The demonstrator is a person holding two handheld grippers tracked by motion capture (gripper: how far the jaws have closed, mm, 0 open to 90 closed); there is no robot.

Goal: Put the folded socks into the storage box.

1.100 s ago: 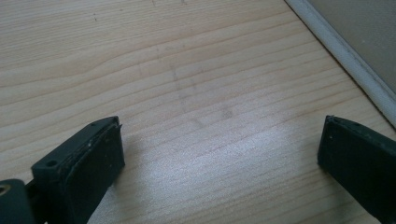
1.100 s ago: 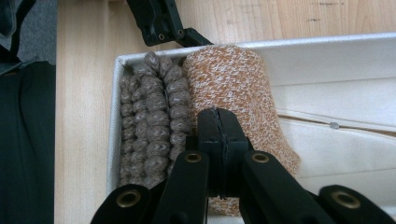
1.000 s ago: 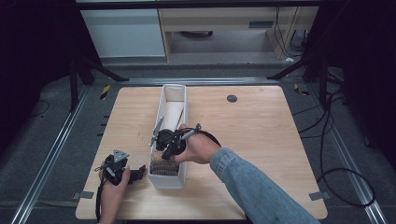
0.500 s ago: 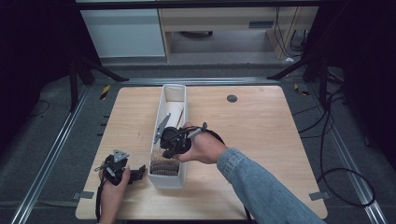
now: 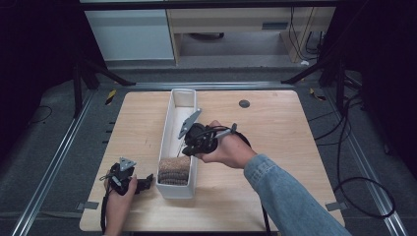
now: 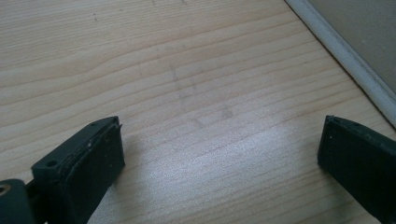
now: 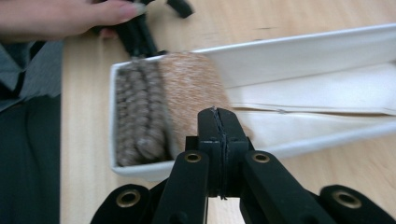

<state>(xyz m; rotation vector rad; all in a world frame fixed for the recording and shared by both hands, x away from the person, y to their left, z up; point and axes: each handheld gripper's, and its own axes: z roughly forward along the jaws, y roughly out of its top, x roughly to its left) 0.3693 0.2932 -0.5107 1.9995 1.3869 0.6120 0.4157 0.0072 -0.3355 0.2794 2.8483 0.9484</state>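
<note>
Filling mid-frame, pale wooden table [image 5: 275, 128]

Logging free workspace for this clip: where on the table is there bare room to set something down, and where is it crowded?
Bare wood lies right of the white tray, out to the table edge past the small dark disc, and left of the tray's far half. Crowded: the near left corner with the left gripper, and the tray's middle under the right gripper.

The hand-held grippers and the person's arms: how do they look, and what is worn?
Both are black. The left hand-held gripper and the right hand-held gripper each carry a grey three-cornered plate. The right gripper view shows brass-coloured rivets on its linkage. The right arm wears a blue denim sleeve.
</note>
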